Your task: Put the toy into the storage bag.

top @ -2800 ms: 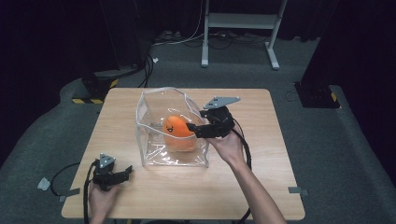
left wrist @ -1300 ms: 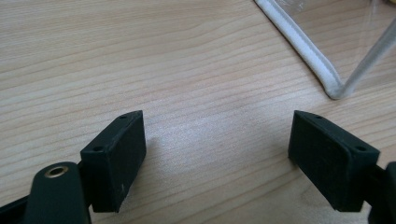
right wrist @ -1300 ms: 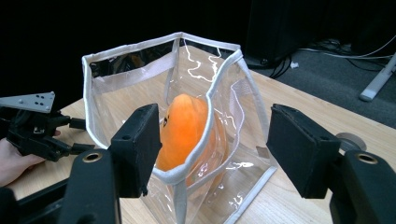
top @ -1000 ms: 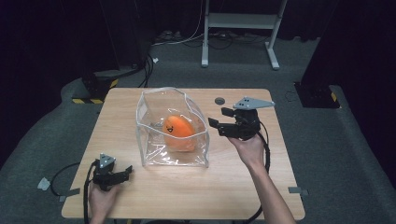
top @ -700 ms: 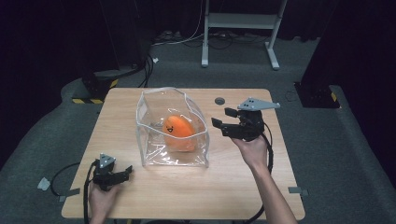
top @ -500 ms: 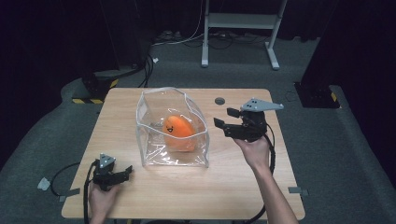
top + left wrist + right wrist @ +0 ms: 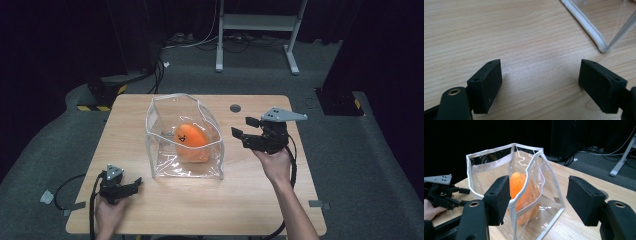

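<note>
A clear plastic bag [image 7: 172, 127] with white edging stands open-topped on the wooden table [image 7: 280, 200], and an orange plush ball [image 7: 191, 141] with a small black face lies inside it. My right gripper [image 7: 244, 127] hovers open just right of the bag, a short gap away, nothing between its jaws. In the right gripper view the bag [image 7: 549, 185] and the orange ball [image 7: 524, 192] sit ahead of my open right gripper [image 7: 541, 195]. My left gripper [image 7: 134, 184] rests open on the table near the front left corner; in the left gripper view, the left gripper [image 7: 539, 80] frames bare wood.
A small round dark disc [image 7: 235, 108] is set in the table behind the bag. The bag's bottom white seam [image 7: 589, 32] lies just beyond my left jaws. A white stand [image 7: 260, 22] and cables are on the floor behind the table.
My right gripper has pulled back out of the bag to the right and now hangs beside it, empty. The orange ball stays inside the bag. The left gripper has not moved.
</note>
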Tool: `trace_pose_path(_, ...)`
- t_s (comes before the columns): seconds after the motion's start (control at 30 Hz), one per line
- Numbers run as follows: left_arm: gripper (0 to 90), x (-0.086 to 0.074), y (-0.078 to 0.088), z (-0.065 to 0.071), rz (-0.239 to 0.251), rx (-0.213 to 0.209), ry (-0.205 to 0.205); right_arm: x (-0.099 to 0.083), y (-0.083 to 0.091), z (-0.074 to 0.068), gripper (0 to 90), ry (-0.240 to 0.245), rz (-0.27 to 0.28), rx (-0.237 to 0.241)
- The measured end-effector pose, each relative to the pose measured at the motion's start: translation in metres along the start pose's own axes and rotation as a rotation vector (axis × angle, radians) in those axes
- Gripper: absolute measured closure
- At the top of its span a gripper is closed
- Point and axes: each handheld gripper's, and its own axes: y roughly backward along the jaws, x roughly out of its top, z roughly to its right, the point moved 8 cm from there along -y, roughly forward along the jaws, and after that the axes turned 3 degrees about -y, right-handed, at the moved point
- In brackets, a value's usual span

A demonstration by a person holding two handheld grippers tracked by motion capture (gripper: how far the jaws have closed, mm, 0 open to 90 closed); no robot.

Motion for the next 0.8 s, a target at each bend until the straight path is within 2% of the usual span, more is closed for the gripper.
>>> trace_pose_path(0.8, 19.1, 0.000, 0.000, 0.000, 0.002, 0.001, 0.002, -0.013, 0.018, 0.013, 34.9, -0.027, 0.022, -0.021)
